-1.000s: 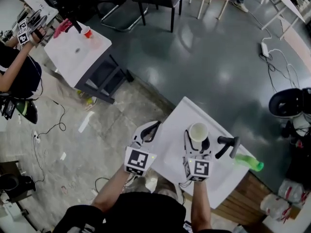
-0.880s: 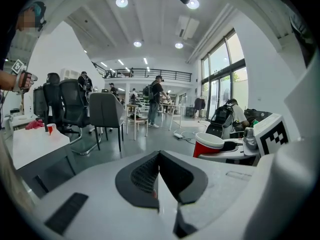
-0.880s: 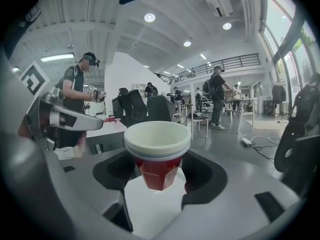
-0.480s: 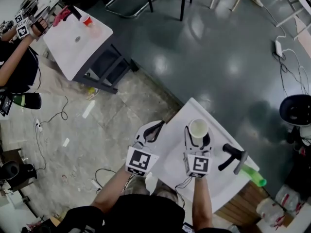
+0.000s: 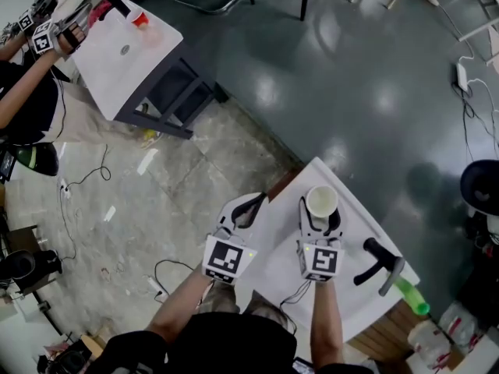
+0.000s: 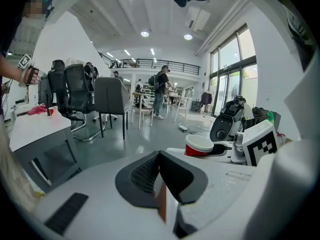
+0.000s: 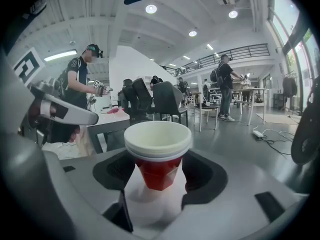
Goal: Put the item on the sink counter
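Cup, red outside and white inside. Head view: it is pinched upright in the right claw, left of the black faucet and over the white tabletop; can't tell if it touches. The left claw is further left of the faucet.

Left gripper view: the left claw is pressed together with nothing in it.

Right gripper view: the right claw squeezes the cup low down, and the wall looks dented.

Risks: the thin wall could buckle and slip, and a high release could tip it. No readable writing, only square markers.
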A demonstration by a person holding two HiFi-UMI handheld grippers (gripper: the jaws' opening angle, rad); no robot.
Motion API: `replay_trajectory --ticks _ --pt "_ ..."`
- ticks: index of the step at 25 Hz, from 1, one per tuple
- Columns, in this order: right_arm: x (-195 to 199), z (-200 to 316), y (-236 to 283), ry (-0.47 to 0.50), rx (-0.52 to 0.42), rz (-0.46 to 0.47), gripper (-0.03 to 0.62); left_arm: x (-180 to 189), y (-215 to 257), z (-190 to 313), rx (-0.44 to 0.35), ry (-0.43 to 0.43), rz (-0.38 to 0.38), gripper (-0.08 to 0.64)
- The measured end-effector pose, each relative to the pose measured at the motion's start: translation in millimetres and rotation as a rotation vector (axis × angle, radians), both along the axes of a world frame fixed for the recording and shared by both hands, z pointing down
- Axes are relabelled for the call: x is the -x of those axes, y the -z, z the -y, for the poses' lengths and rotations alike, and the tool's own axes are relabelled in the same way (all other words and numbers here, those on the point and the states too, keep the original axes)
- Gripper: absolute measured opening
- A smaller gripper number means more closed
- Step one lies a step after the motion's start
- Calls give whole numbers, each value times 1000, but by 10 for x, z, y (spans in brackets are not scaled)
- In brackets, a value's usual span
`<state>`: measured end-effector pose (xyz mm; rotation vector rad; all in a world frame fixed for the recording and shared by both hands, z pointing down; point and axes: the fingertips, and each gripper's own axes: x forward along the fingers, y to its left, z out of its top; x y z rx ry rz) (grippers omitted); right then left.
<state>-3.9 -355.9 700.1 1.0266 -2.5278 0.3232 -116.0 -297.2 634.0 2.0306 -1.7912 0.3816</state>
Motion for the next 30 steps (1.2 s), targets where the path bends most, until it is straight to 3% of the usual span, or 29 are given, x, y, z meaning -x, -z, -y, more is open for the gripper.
replay_trajectory --ticks 11,24,30 --pt "50 32 -60 3 -19 31 295 -3 -61 -38 8 10 0 2" --pt "65 33 -73 14 -38 -5 299 -55 -109 -81 39 18 -20 2" --pt "85 -3 -112 24 -20 -15 327 -30 -93 -60 18 9 1 2"
